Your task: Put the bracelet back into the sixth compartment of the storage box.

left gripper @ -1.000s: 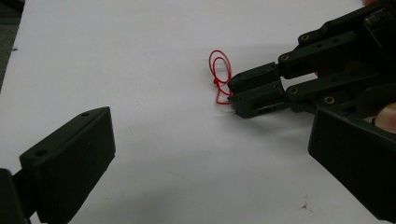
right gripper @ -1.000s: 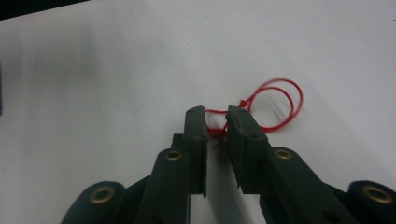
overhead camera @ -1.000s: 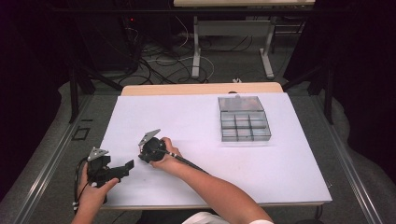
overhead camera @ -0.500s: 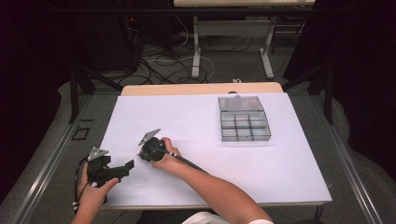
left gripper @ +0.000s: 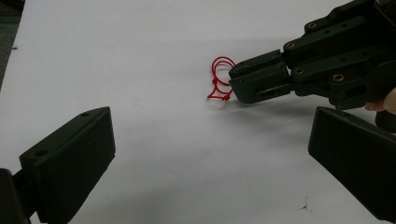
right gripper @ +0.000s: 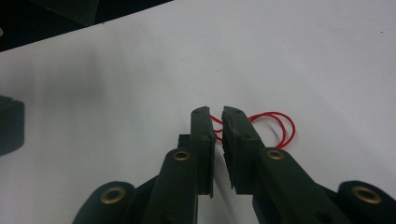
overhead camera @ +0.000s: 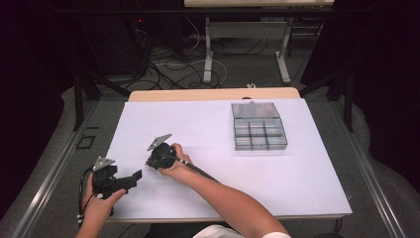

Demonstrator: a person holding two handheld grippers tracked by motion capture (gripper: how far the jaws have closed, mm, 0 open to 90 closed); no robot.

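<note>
Red thin looped string [right gripper: 273,125] lies on the white tabletop [overhead camera: 297,168], near-left. Right gripper [right gripper: 218,114] is at the pick step: jaws just eased apart, nearly shut, string betw. them, not firmly pinched. Left gripper [left gripper: 205,154] released, wide, nearby. Next: re-close on loop, then lift.

Thin red looped string [left gripper: 218,79] is showing bright red against the plain white table sheet [overhead camera: 297,168], no pattern on it. Both two-jaw plastic grippers, left [overhead camera: 130,177] and right [overhead camera: 149,161], are reading matte black, with brass-coloured rivets and grey three-cornered plates on top. Clear plastic compartment box [overhead camera: 258,128] is looking grey-transparent. Light wood table edge [overhead camera: 213,94] is showing tan behind the sheet.
</note>
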